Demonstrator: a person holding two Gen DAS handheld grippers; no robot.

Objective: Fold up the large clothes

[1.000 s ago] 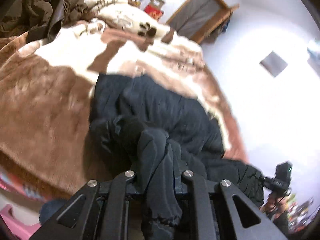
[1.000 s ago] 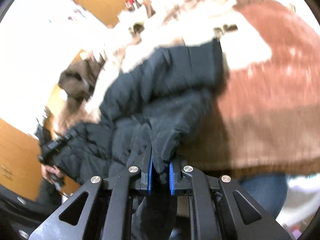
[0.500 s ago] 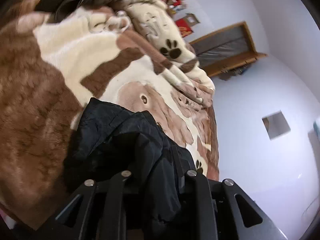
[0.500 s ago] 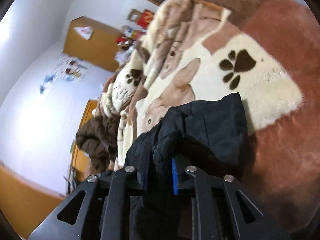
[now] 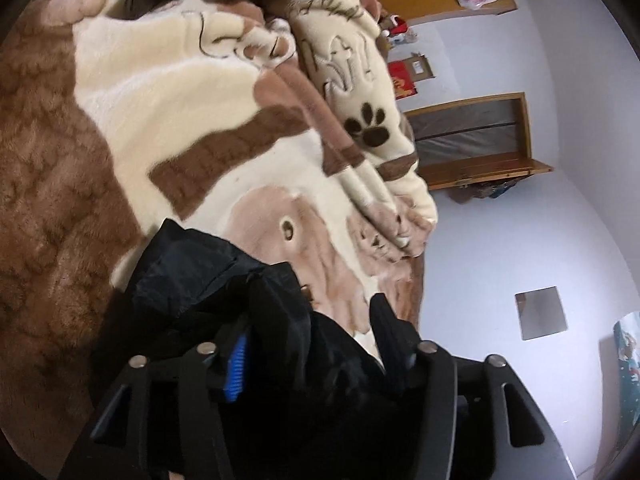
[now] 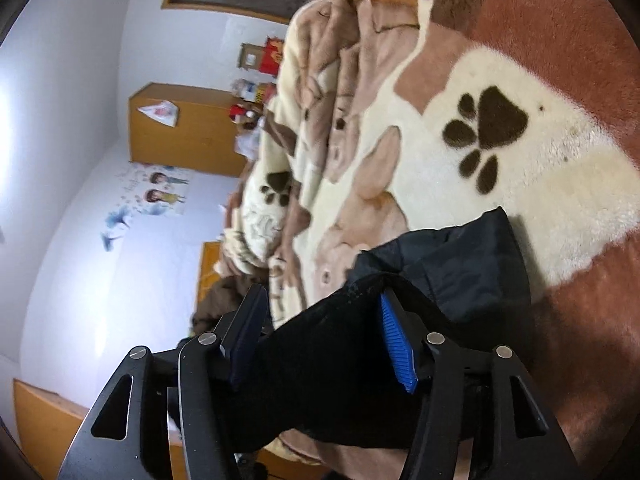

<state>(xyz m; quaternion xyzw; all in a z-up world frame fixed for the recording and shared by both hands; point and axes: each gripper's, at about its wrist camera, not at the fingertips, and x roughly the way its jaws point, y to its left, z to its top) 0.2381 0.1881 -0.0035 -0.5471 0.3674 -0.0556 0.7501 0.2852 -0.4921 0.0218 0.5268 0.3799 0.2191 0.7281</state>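
Left wrist view, my left gripper (image 5: pixel 316 344) spread wide, one black padded jacket (image 5: pixel 200 276) bunched between its fingers on one plush brown-and-cream paw-print blanket (image 5: pixel 168 104), my right gripper (image 6: pixel 320 336) likewise wide around the jacket's folded edge, two paw prints near.

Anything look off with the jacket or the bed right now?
The black jacket lies bunched and creased on the paw-print blanket, not flat. Both the left tool and right tool stand open, with fabric slack between them.
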